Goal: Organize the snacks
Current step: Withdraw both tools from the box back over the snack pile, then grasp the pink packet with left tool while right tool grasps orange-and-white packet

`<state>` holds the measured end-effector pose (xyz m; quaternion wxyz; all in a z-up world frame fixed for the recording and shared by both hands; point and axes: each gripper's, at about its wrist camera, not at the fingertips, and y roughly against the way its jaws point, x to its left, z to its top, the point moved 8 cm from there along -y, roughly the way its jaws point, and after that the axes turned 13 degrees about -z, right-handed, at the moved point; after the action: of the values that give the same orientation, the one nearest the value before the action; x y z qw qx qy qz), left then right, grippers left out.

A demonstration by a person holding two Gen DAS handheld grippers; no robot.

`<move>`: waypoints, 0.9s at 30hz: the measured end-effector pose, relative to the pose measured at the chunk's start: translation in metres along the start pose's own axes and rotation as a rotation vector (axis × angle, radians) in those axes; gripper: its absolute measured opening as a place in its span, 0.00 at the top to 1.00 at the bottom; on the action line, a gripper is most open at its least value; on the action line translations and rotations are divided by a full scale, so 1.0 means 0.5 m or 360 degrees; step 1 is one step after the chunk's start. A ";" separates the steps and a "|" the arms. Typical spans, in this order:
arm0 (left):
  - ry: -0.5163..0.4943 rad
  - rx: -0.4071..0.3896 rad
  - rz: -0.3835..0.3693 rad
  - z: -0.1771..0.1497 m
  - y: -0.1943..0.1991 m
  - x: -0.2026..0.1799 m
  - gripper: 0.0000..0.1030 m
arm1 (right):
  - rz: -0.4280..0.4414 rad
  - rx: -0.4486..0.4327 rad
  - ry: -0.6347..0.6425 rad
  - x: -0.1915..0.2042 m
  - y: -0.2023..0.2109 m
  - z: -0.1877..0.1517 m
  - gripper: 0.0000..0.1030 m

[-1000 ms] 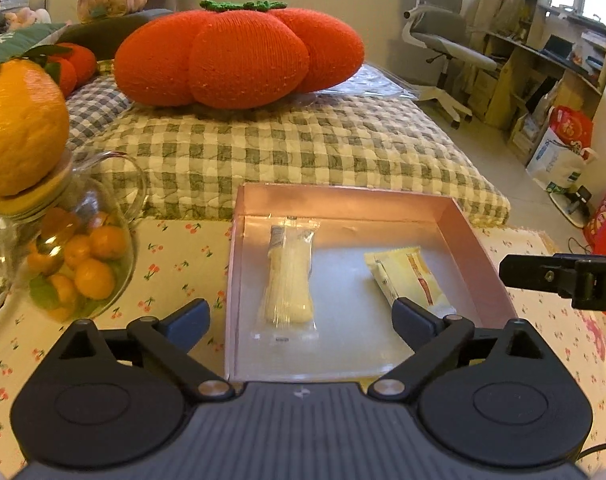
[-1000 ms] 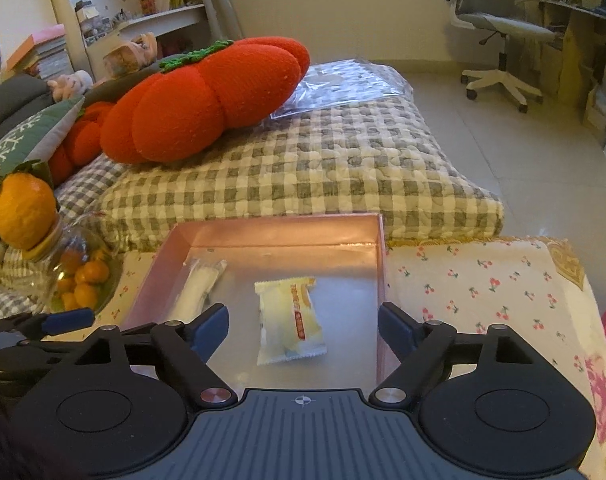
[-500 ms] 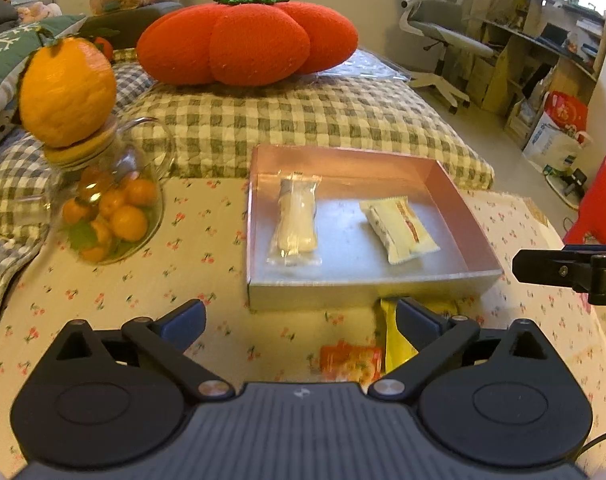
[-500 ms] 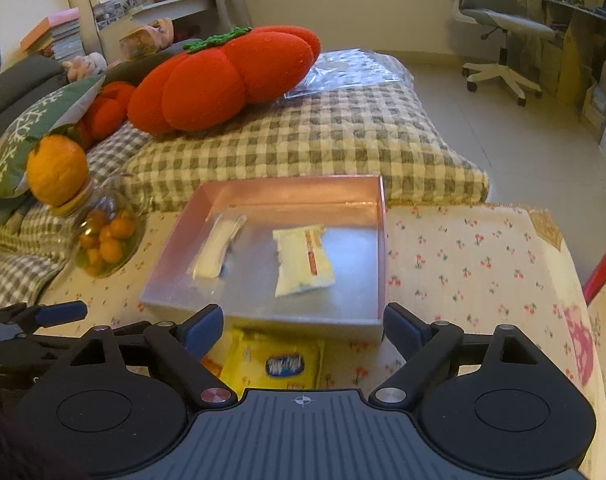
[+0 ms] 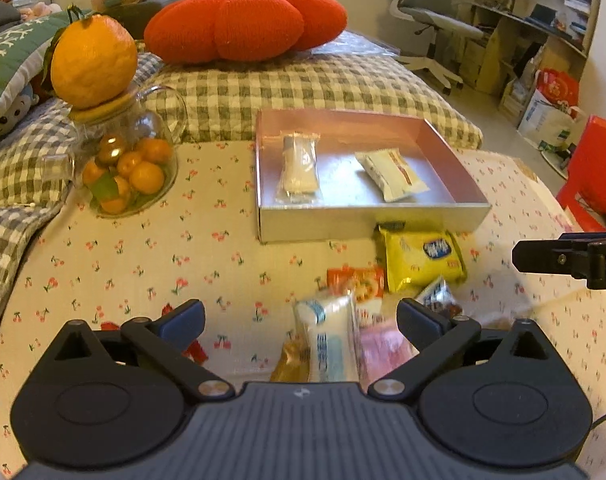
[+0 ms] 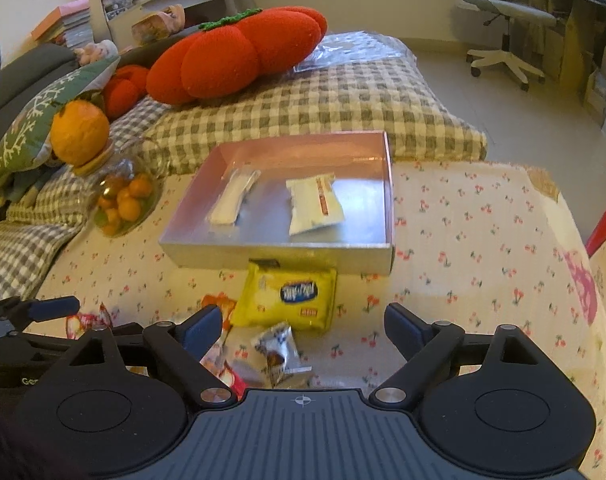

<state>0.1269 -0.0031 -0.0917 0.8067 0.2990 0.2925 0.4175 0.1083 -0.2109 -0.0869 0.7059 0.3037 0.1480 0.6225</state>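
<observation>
Left tool (image 5: 299,316): released, holding nothing; above the white-blue packet (image 5: 329,340)
Right tool (image 6: 303,322): released, holding nothing
Tray (image 6: 263,246): two snacks inside
Yellow packet (image 6: 289,294): on desk, apparently touching tray front

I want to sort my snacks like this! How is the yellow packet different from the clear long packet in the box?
The yellow packet lies on the tablecloth just outside the box; the clear long packet lies inside it. The yellow packet is wide, and you cannot see through it; the clear long packet is narrow and shows a pale snack. The yellow packet carries a blue logo; the clear long packet looks plain. Both lie flat, untouched.
</observation>
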 end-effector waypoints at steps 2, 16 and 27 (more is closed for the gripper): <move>-0.0011 0.0015 -0.0005 -0.009 0.002 0.001 0.01 | 0.0014 0.0015 0.0010 -0.005 -0.008 -0.020 0.12; -0.0044 0.0081 -0.0119 -0.065 0.008 -0.031 0.06 | -0.0035 0.0264 0.0048 -0.038 -0.043 -0.121 0.12; -0.0030 0.0158 -0.0219 -0.082 -0.011 -0.087 0.31 | -0.0012 0.0471 0.0098 -0.023 -0.063 -0.185 0.12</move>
<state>0.0793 -0.0328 -0.1127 0.8205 0.3216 0.3250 0.3431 0.0766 -0.2008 -0.1797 0.6509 0.3847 0.2609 0.6002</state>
